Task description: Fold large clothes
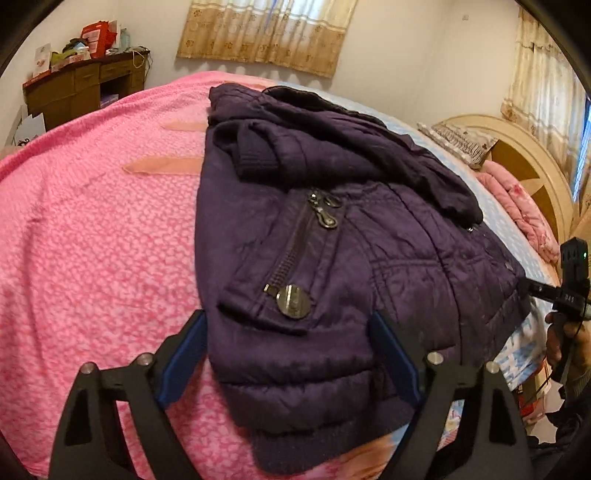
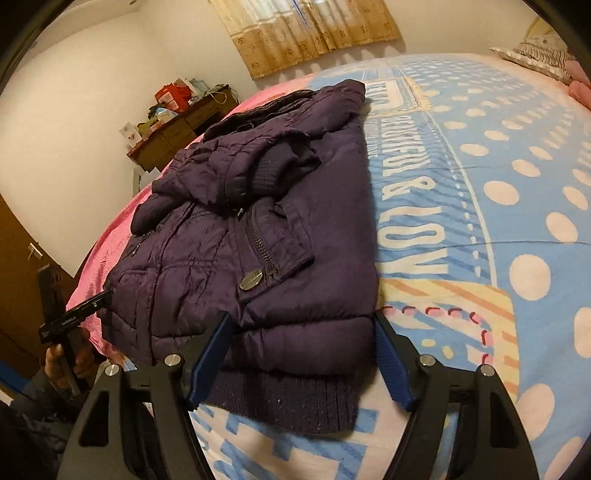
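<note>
Bare pink textured blanket [image 1: 92,229] lies open beside my left tongs [image 1: 288,354]; the bulky dark-purple padded jacket [image 1: 332,251] fills both tongs' spread jaws.

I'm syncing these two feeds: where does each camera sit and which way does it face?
Left wrist: behind the open left claw, facing the purple jacket on the pink blanket; the other claw shows at the right edge.
Right wrist: behind the open right claw, facing the jacket's hem on the blue sheet.
Shared: jacket, desk, curtain.
</note>
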Available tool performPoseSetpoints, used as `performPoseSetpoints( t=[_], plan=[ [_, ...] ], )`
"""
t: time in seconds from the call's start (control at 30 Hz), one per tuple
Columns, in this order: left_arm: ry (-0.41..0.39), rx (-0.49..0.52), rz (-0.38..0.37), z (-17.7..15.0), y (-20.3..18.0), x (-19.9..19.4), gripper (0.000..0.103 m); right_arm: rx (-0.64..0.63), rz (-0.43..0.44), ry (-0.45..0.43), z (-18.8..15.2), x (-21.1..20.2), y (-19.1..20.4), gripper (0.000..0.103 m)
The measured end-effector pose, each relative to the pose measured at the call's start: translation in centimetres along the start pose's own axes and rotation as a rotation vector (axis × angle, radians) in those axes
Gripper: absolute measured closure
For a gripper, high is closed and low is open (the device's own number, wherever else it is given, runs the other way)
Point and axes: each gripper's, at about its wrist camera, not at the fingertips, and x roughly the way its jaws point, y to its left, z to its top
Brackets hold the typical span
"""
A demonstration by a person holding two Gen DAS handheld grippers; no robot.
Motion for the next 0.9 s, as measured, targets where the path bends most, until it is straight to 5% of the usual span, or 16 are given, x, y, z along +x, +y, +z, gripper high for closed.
performPoseSetpoints(
  t=[0.17,0.23,0.3,0.43,0.6,0.73,0.9],
  plan=[
    [-0.035,0.007,-0.020,-0.1,0.3,0.1,0.018,0.055,0.048,-0.045,0.0,0.2,-1.6,0.041],
    [-0.042,0.007,-0.036,0.1,0.1,0.2,0.027,0.037,0.022,-0.057,-0.1,0.3,-1.2,0.043],
    [-0.039,0.007,-0.028,0.2,0.1,0.1,0.038,0.024,0.005,-0.054,-0.3,0.1,-0.5,0.056],
    [-0.045,-0.009,-0.050,0.3,0.8,-0.8,0.051,0.089,0.092,-0.068,-0.9,-0.4,-1.4,0.060],
    [-0.063,-0.067,-0.068,-0.4,1.7,-0.2,0.041,0.063,0.087,-0.108,-1.4,0.0,-1.0,0.051],
    [-0.070,0.025,-0.009,-0.8,-0.1,0.2,0.030,0.021,0.059,-0.106,-1.4,0.3,-0.3,0.051],
    [-0.033,0.060,-0.005,-0.1,0.0,-1.6,0.067,0.123,0.170,-0.091,-1.4,-1.1,-1.5,0.067]
  ],
)
